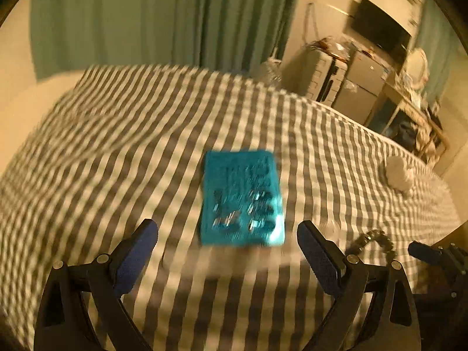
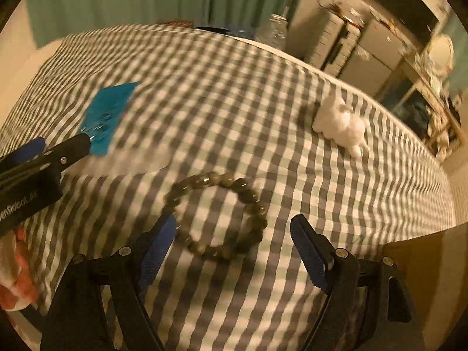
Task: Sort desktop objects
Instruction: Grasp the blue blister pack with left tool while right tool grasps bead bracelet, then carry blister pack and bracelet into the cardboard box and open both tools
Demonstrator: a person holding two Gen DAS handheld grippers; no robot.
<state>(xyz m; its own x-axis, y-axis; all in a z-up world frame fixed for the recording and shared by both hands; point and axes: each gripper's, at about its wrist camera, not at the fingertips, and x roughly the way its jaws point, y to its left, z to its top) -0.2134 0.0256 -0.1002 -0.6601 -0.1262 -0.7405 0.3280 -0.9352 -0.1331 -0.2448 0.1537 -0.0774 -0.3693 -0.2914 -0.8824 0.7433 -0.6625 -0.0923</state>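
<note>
Currently, left wrist view: my left gripper [image 1: 227, 244] stands spread wide, nothing between its pads, hanging over the checked tablecloth [image 1: 117, 134]. Item one, a teal blister pack [image 1: 241, 197], lies flat just ahead of the fingertips, roughly centred between them. Item two, a white fluffy lump [image 1: 397, 174], sits well apart to the right, near the table edge. A bead bracelet [image 1: 373, 241] shows partly behind the right-hand finger.

Right wrist view: my right gripper [image 2: 232, 231] is likewise spread and empty. The bead bracelet [image 2: 218, 215] lies flat on the cloth, its near arc between the fingertips. The blister pack [image 2: 108, 117] lies far left, the left gripper's tip [image 2: 79, 144] just beside it. The white lump [image 2: 340, 125] lies far right.

Handling note: both pieces lie thin and flat. I judge each approach wants a steep descent, one pad either side of an edge or the bead strand, before pinching. Blur suggests I should settle first.
</note>
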